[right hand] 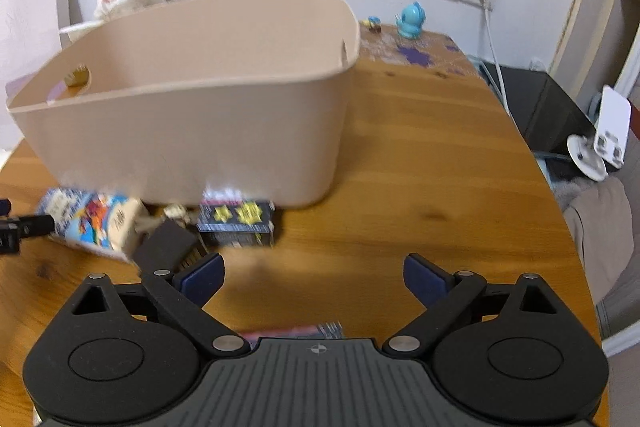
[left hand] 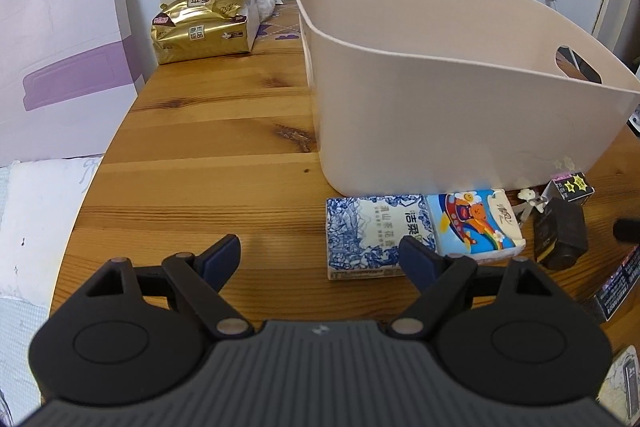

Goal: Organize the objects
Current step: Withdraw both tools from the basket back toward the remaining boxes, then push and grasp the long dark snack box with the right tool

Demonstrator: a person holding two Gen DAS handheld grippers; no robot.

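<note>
— Left gripper? 
— Tilted down over the knotty pine table, jaws spread wide, nothing held. Blue-and-white patterned tissue pack, printed with Chinese characters, lay at the right fingertip; cartoon bear tissue pack just beyond, to the right.
— Right gripper?
— Angled down too, jaws wide apart and empty. Small black box with yellow stars sat ahead-left, writing unreadable. Large beige plastic bin stood beyond both.

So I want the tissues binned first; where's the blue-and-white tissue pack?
Left wrist view: blue-and-white tissue pack lies on the table before the beige bin, touching the cartoon tissue pack.
</note>
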